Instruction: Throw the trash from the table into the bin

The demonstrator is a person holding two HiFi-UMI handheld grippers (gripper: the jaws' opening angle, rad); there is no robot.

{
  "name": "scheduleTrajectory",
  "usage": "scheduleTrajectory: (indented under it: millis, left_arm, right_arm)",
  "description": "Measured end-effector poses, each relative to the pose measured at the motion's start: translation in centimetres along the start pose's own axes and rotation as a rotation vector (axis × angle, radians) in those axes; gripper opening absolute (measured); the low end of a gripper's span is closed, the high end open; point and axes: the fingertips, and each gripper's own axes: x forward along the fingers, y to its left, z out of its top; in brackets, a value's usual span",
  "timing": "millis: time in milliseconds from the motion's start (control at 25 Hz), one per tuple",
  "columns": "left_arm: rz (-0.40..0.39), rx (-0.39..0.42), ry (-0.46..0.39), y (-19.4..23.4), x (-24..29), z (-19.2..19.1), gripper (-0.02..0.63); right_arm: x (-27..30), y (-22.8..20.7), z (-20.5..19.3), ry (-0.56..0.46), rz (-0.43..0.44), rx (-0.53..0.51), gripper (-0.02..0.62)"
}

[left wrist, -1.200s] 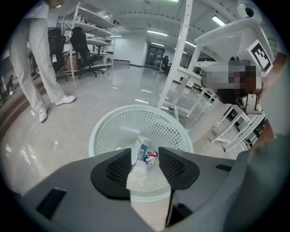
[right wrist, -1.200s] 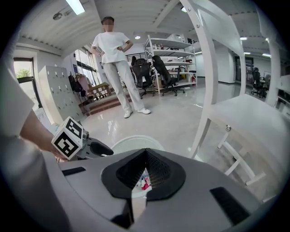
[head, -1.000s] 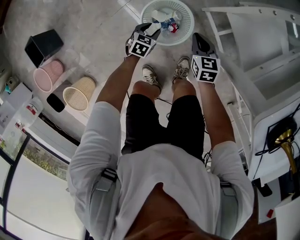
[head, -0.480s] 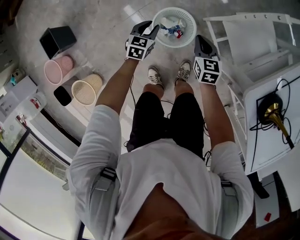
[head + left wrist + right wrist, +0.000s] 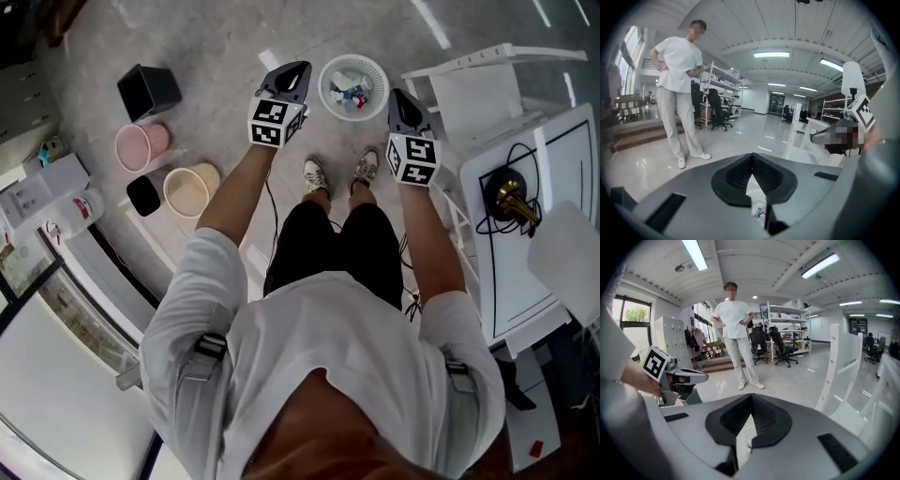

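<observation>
On the floor are a white trash bin (image 5: 353, 89), black bucket (image 5: 150, 91), pink bucket (image 5: 141, 146) and cream basket (image 5: 191, 190).

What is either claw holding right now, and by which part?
Nothing. Left claw has just closed empty; right claw is shut empty too. The trash lies in the white bin.

The trash bin (image 5: 353, 89) is standing on the floor (image 5: 216, 47) just ahead of the person's shoes (image 5: 316, 175), with trash (image 5: 354, 93) lying inside it. A frame (image 5: 473, 94) is standing just right of the bin, and nearer than the frame a table (image 5: 506, 281) is sitting at the right, carrying a corded object (image 5: 511, 197). Well apart on the bin's left, a square bin (image 5: 150, 91) is standing farthest off, a round bin (image 5: 141, 145) nearer, and a basket (image 5: 192, 187) nearest, with a small thing (image 5: 143, 195) lying just left of the basket
</observation>
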Motion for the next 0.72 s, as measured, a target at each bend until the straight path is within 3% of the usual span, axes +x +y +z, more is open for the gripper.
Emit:
scheduleTrajectory:
  millis: [360, 720]
  left_arm:
    - [0.033, 0.030, -0.189, 0.1, -10.9, 14.6, 0.011]
    - [0.067, 0.063, -0.366, -1.1, -21.0, 23.3, 0.011]
  right_arm:
    - [-7.2, 3.8, 13.7, -0.147, 0.038, -0.055, 0.005]
    - [-13.7, 7.9, 24.0, -0.319, 0.110, -0.109, 0.005]
